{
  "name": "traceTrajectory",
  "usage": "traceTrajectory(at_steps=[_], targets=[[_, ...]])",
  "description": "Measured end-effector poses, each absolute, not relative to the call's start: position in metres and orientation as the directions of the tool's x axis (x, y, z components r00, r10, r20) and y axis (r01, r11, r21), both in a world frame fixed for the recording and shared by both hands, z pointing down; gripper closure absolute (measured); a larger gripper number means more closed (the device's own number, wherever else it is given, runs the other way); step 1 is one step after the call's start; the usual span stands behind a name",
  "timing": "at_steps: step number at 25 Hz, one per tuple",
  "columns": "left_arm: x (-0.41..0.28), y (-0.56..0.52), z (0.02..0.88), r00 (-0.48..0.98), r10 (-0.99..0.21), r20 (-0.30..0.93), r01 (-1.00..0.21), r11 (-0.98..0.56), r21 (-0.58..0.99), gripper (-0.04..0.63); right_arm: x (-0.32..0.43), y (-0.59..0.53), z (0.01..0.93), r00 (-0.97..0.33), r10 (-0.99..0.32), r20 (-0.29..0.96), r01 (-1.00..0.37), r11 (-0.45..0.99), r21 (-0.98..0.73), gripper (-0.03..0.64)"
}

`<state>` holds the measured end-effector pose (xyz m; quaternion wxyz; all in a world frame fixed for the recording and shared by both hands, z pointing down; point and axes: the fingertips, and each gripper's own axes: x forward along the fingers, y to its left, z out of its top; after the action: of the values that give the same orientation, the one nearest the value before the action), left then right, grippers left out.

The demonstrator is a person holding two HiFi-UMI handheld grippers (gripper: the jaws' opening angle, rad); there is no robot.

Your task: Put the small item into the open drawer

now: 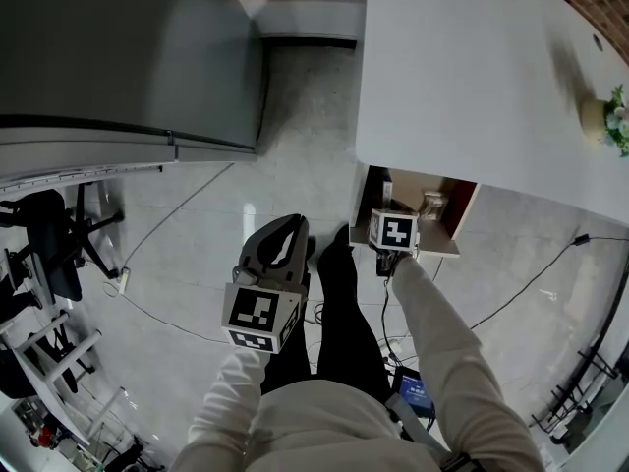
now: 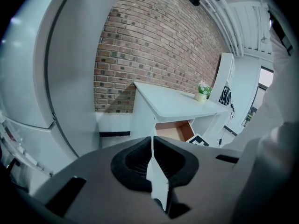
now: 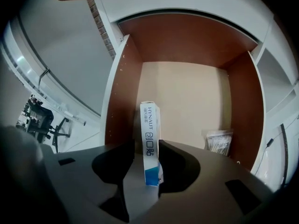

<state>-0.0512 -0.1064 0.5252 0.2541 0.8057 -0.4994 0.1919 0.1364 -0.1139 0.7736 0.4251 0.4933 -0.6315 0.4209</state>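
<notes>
right gripper (image 3: 145, 164) extended into open drawer (image 3: 184, 92), brown walls; jaws released, slim white-blue cardboard box (image 3: 149, 139) upright between. left gripper (image 2: 152, 157) near body, jaws clenched, empty.

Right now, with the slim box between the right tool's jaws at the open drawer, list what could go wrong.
1. The slim white-and-blue cardboard box stands upright between the right tool's spread jaws, seemingly against one pad. It may hang there or topple rather than drop flat.
2. The head view shows that tool at the front of the brown-sided wooden drawer, so a box tipping toward the person could miss it.
</notes>
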Motion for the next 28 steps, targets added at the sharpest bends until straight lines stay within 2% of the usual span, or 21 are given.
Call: traceTrajectory(at_steps=[15,22,28], targets=[[-0.030,-0.115,0.514,0.492,-0.675,0.550,-0.863,-0.461,0.207,0.566,0.134,-0.103,0.709,-0.232,-0.382,0.894,-0.970,0.158,-0.184,0.431],[-0.024,-0.113,0.511,0.535,-0.644,0.547,-0.835,-0.499,0.231,0.566,0.124,-0.110,0.656,-0.277,-0.503,0.818,-0.960,0.177,-0.216,0.466],[-0.014,-0.112,0.499,0.577,-0.628,0.522,-0.804,-0.548,0.231,0.566,0.119,-0.108,0.605,-0.297,-0.606,0.738,-0.952,0.134,-0.273,0.505]])
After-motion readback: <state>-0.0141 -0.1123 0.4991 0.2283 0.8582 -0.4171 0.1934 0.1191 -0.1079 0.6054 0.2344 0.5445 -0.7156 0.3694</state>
